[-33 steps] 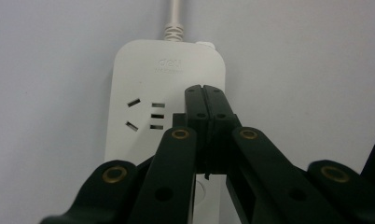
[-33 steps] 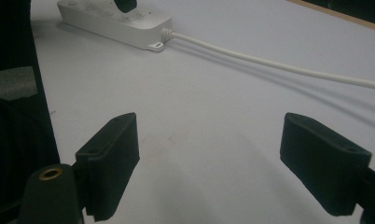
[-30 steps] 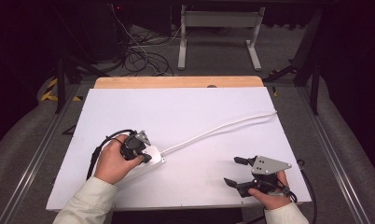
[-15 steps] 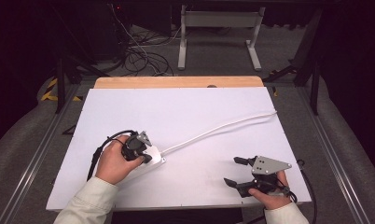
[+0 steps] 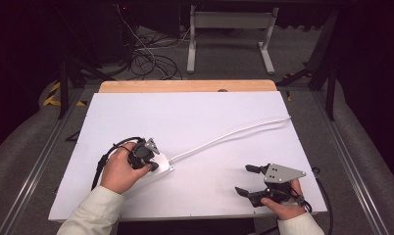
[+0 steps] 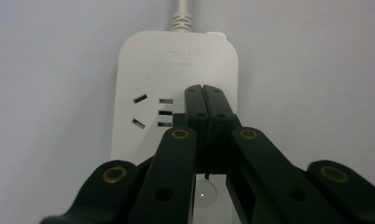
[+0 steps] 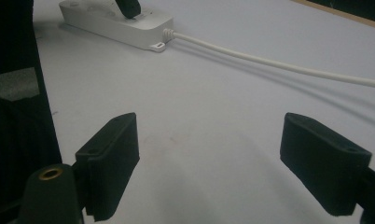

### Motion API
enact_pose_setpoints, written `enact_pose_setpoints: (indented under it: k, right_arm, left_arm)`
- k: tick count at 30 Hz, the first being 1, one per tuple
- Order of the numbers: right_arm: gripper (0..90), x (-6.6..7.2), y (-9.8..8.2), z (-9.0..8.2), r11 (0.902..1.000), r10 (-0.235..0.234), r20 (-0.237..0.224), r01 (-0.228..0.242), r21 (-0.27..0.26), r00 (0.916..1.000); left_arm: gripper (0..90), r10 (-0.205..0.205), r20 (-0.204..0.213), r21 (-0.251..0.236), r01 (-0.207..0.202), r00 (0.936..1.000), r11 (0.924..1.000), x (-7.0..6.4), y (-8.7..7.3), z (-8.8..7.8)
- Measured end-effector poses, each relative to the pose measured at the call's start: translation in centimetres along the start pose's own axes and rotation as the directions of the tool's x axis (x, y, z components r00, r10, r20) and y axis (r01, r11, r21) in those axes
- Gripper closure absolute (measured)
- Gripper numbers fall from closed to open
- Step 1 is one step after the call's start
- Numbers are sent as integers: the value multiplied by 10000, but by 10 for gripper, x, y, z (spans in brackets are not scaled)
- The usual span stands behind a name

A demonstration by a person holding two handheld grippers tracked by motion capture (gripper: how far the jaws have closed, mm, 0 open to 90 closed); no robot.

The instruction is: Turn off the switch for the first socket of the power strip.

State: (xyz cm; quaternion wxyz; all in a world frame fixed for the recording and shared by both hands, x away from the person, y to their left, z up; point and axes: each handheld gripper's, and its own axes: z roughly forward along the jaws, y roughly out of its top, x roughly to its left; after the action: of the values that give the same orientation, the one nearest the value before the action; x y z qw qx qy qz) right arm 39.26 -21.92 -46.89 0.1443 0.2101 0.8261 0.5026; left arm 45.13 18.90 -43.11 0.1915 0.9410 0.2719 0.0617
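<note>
White power strip [image 5: 158, 167] is lain near the table's [image 5: 195, 112] left front part; nothing has been moved since a second ago. Left gripper [image 6: 205, 93], jaws together, is pressed on it, beside its sockets. Right gripper [image 5: 248, 180] is held apart, well away.

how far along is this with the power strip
Done so far: the white power strip lies flat on the white table, its cord trailing away toward the far right edge. In hand: the left tool, jaws shut together, sits on the strip's top face beside the socket holes. Nothing is plugged in. The right tool waits open over bare table, holding nothing.
</note>
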Motion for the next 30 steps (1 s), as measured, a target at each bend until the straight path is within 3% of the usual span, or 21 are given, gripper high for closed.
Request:
enact_pose_setpoints:
  k: [8, 24, 30]
  right_arm:
    - [201, 0, 0, 0, 10000, 15, 3, -15, 8, 10000]
    - [200, 0, 0, 0, 10000, -22, -49, 22, 20, 10000]
    - [200, 1, 0, 0, 10000, -23, -53, 23, 18, 10000]
  left_arm:
    - [900, -72, 268, -168, 77, 9996, 9998, 0, -1, 1]
    - [900, -180, 199, -477, 190, 9996, 9987, 0, -5, 2]
    - [900, -402, 264, -621, 418, 9988, 9972, 0, -7, 3]
